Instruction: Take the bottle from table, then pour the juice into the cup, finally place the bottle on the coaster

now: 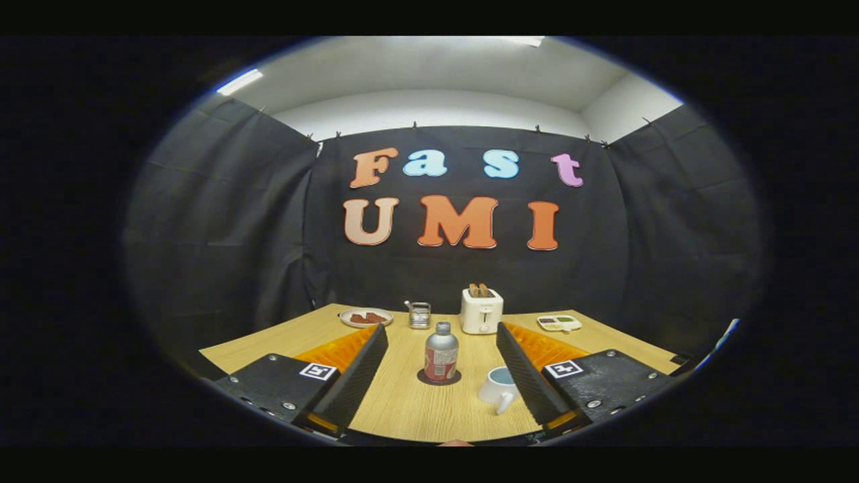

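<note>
jaws (442,341): released, spread wide, grasping nothing | bottle (441,352): upright on coaster (439,380), between the fingers | cup (500,387): just right of bottle, on counter (416,409)

**Almost nothing legible from my seat**

On my feed I find no word or number on the table's things that I can make out; the bottle (441,355) carries a red and white label band, but its print is too small and blurred for me to tell any brand; the one clear kind of sign is a pair of square black-and-white coded markers, the left marker (317,371) and the right marker (563,368), one on each finger mount of the gripper (441,327); its fingers stand wide apart, pressing on nothing, with the labelled bottle upright between their tips.
</note>
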Demonstrator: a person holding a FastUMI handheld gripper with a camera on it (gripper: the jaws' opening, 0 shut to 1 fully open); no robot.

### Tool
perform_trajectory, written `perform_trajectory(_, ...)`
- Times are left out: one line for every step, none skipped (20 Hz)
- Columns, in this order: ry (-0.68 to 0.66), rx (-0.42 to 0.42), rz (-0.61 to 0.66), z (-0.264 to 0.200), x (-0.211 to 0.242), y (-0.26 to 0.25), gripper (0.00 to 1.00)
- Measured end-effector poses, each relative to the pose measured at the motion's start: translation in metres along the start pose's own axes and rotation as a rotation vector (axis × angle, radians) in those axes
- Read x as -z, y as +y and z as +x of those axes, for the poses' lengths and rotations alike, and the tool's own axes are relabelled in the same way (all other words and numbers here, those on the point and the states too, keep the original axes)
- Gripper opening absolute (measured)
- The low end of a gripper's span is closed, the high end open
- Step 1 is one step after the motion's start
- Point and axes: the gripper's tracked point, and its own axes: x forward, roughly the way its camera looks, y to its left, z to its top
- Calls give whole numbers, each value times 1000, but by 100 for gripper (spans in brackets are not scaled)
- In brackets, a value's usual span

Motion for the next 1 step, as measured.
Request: perform_trajectory(-1, 6, 4, -2, 1, -1, 97)
